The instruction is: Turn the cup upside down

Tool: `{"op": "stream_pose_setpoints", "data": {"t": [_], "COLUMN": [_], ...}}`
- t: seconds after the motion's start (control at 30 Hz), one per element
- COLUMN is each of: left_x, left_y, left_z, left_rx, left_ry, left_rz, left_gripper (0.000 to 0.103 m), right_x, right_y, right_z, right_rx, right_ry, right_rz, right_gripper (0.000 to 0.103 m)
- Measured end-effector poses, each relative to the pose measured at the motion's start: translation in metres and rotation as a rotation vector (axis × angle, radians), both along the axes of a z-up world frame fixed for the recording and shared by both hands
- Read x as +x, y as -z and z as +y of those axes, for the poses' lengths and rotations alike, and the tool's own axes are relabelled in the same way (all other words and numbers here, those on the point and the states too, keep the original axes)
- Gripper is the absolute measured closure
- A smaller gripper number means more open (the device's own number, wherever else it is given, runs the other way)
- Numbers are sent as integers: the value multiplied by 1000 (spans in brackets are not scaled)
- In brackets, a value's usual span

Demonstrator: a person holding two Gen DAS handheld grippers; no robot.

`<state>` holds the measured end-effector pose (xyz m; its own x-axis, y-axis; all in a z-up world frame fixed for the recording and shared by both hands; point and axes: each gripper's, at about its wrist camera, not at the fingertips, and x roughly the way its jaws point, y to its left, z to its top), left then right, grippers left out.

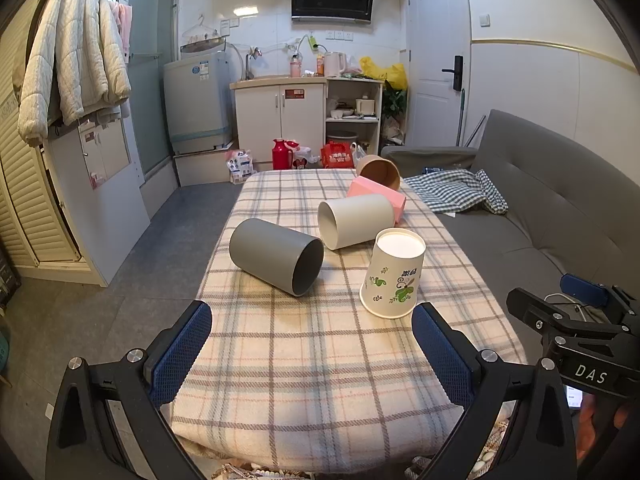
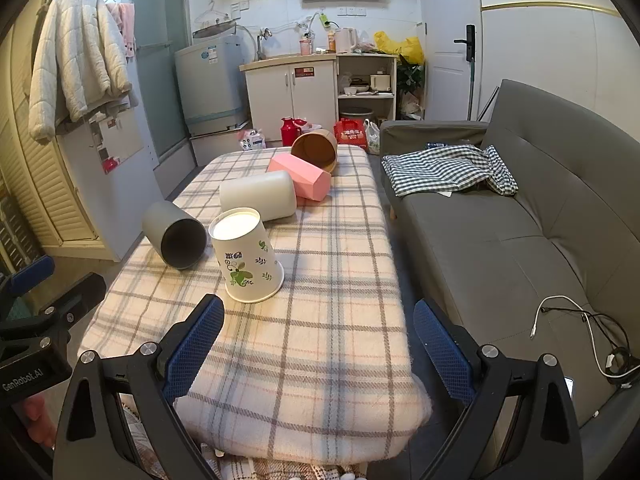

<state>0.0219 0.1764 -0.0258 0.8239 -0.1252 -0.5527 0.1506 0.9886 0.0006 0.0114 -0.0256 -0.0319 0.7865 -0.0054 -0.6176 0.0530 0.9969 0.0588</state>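
Note:
A white paper cup with green print (image 1: 394,274) stands upside down on the plaid-covered table (image 1: 312,360), rim down. It also shows in the right wrist view (image 2: 246,256). A grey cup (image 1: 276,256) (image 2: 174,236), a white cup (image 1: 356,220) (image 2: 258,196), a pink cup (image 1: 378,194) (image 2: 300,176) and a brown cup (image 1: 378,170) (image 2: 316,150) lie on their sides. My left gripper (image 1: 312,354) is open and empty above the table's near end. My right gripper (image 2: 318,346) is open and empty, just right of the paper cup.
A grey sofa (image 2: 520,220) with a checked cloth (image 2: 448,170) and a white cable (image 2: 576,328) runs along the table's right side. Kitchen cabinets (image 1: 280,120), a washing machine (image 1: 198,100) and floor clutter stand beyond the far end. The right gripper's body shows in the left wrist view (image 1: 580,332).

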Motion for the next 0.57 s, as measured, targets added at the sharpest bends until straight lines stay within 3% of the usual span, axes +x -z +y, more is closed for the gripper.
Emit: {"op": "stream_pose_setpoints", "data": {"t": [0.57], "left_x": [-3], "left_y": [5], "left_z": [-3], "left_rx": [-1], "left_ry": [11], "left_rz": [4], "left_gripper": [0], "right_x": [1], "right_y": [1], "right_z": [1], "right_rx": [-1], "right_ry": [0], "right_rz": [3], "right_gripper": [7]}}
